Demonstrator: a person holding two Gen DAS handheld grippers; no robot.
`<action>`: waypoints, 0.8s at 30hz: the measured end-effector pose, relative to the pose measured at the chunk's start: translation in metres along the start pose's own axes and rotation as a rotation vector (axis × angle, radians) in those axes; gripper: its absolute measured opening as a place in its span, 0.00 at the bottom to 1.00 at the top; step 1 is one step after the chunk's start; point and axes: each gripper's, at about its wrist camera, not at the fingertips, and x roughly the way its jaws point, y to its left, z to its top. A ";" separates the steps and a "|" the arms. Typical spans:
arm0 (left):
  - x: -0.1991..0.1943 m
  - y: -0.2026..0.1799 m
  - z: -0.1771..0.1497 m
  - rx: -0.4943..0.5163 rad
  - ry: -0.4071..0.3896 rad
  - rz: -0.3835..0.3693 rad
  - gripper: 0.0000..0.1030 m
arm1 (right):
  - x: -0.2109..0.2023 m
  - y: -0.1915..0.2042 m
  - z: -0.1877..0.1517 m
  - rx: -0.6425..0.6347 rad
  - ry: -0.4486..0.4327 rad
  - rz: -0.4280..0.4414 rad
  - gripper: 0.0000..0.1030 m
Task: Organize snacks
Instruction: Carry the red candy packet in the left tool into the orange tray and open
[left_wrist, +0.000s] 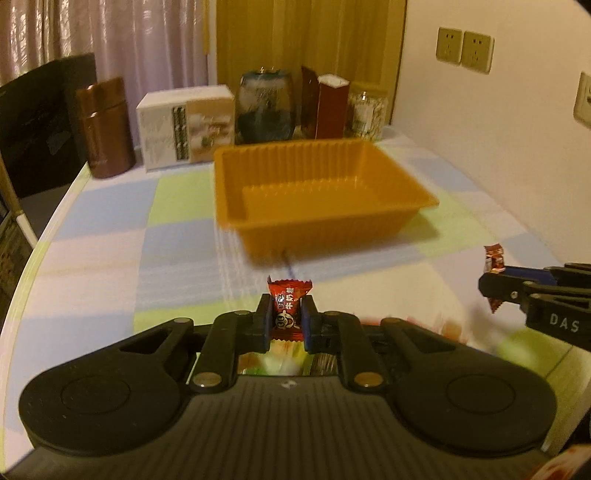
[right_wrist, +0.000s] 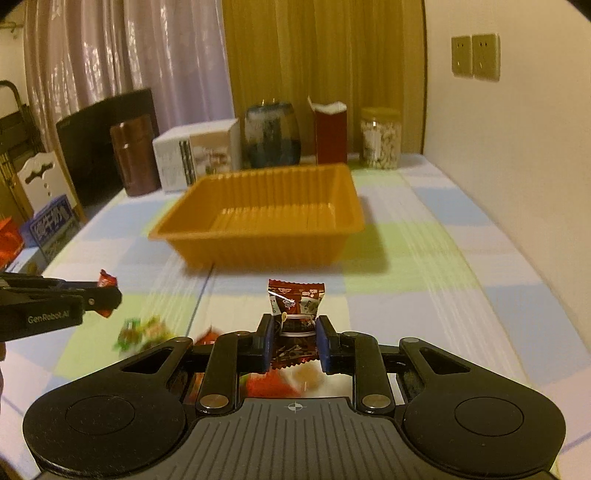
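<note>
Both claws carry one sweet each, and the orange tray (left_wrist: 325, 192) at the far middle of the table looks empty inside, so the task is at its start, I think.

Left gripper (left_wrist: 289, 321): jaws narrow, closed on a red candy (left_wrist: 289, 306) w/ white print, held upright, above the checked tablecloth (left_wrist: 110, 221). The tray is straight ahead of it, well apart.

Right gripper (right_wrist: 294, 332): jaws also narrow, pinching a dark brown candy (right_wrist: 295, 306) at its lower part, the upper part sticks up. The tray (right_wrist: 258, 225) is ahead and a bit to the left.

Still left to do: both candies are not yet in the tray. More wrapped snacks (right_wrist: 140, 330) lie on the cloth at the near side, blurred, approx. a few pcs, I cannot count them. They probably need to go in also.

At the far edge stand a brown canister (left_wrist: 107, 129), a white box (left_wrist: 184, 125) and jars, not part of the job as I judge
</note>
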 end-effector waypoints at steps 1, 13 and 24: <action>0.003 0.000 0.006 -0.002 -0.011 -0.002 0.13 | 0.003 -0.001 0.006 0.001 -0.010 -0.001 0.24; 0.055 0.004 0.068 -0.041 -0.092 -0.035 0.14 | 0.060 -0.010 0.074 0.038 -0.100 0.005 0.24; 0.103 0.022 0.082 -0.081 -0.079 -0.033 0.14 | 0.118 -0.018 0.102 0.074 -0.097 0.001 0.24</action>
